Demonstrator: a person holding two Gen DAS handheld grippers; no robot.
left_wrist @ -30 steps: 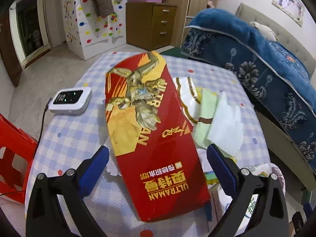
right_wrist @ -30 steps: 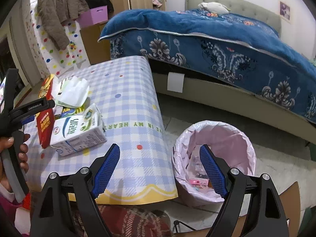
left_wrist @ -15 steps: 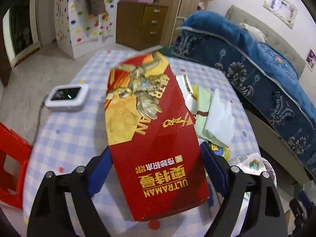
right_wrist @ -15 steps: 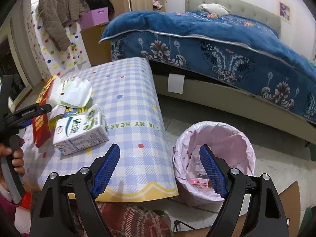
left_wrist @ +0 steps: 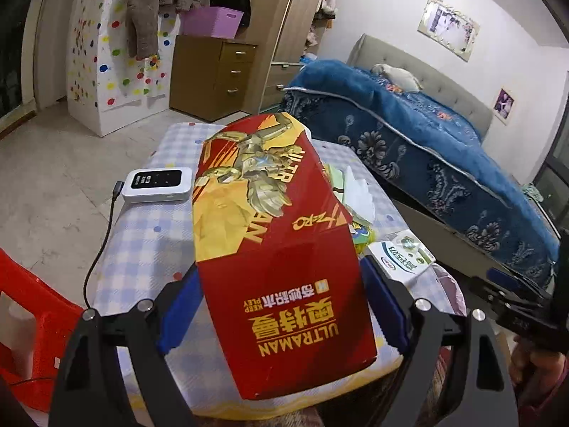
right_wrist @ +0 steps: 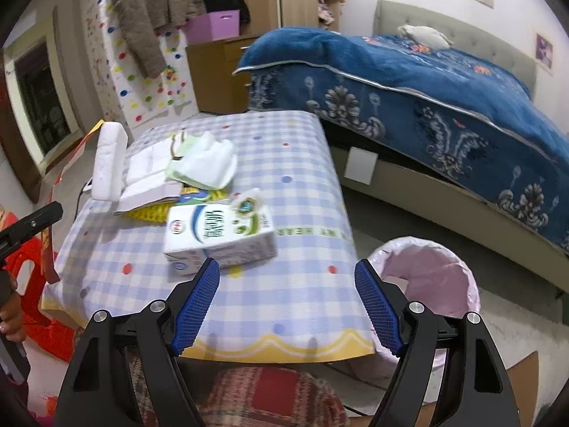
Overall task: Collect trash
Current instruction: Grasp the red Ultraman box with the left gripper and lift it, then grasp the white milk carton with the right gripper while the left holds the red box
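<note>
Left claw (left_wrist: 281, 306) has its two blue pads squeezed on the sides of a big red box (left_wrist: 274, 249) with a gold hero and the word ULTRAMAN on it; its jaws stand wide because the box is wide; the box sticks out past the pads, tipped up over the table (left_wrist: 149, 235), and it looks lifted off the checked cloth; beside the box on the table lies a small white gadget (left_wrist: 156, 185) with a black cable (left_wrist: 99, 249); on the other side lie some papers and wrappers (left_wrist: 355, 195) and a white milk carton (left_wrist: 402, 259).

Right claw (right_wrist: 286, 306) is empty; its jaws have just been closing a little, yet they are wide apart with nothing between the pads; it hangs over the near edge of the table; the milk carton lies on its side just past the left pad, not touching it; more papers and wrappers are heaped further back on the cloth; a trash bin (right_wrist: 426, 277) with a pink bag stands on the floor just beside the table, on the right, near the blue bed (right_wrist: 409, 82); a hand (right_wrist: 10, 316) shows at the left edge of this view.
</note>
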